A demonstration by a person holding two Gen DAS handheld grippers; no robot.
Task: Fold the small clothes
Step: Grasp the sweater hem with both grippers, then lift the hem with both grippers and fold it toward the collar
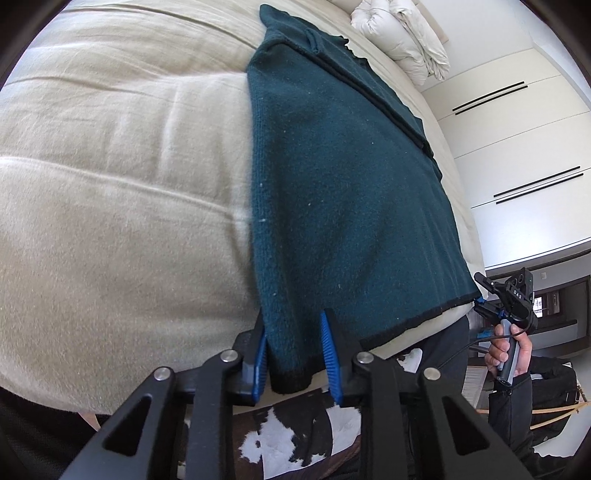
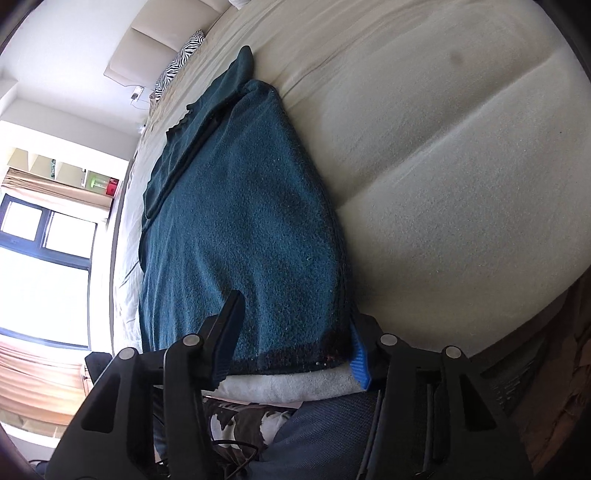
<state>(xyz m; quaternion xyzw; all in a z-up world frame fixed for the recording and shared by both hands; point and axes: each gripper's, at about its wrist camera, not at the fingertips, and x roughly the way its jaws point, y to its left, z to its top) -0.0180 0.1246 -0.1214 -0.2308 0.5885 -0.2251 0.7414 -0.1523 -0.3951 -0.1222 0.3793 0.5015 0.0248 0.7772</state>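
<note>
Sweater [image 1: 343, 184] lies flat on the bed [image 1: 122, 184]; our left gripper [image 1: 293, 354] and right gripper [image 2: 291, 339] straddle its hem corners, unclamped, so we can fold it.

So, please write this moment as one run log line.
teal sweater flat on bed | left hand-held gripper astride hem corner | right hand-held gripper astride other corner

Support surface: wide bed with a cream, creased cotton cover [image 1: 122, 206], filling most of both wrist views. Directly on it: dark teal knitted garment with black hem trim [image 1: 343, 192], lying flat, centre frame, hem at the bed's near edge. Puffy white folded duvet [image 1: 402, 33], upper right of left view. Zebra-striped cushion [image 2: 181, 59], upper left of right view.
</note>
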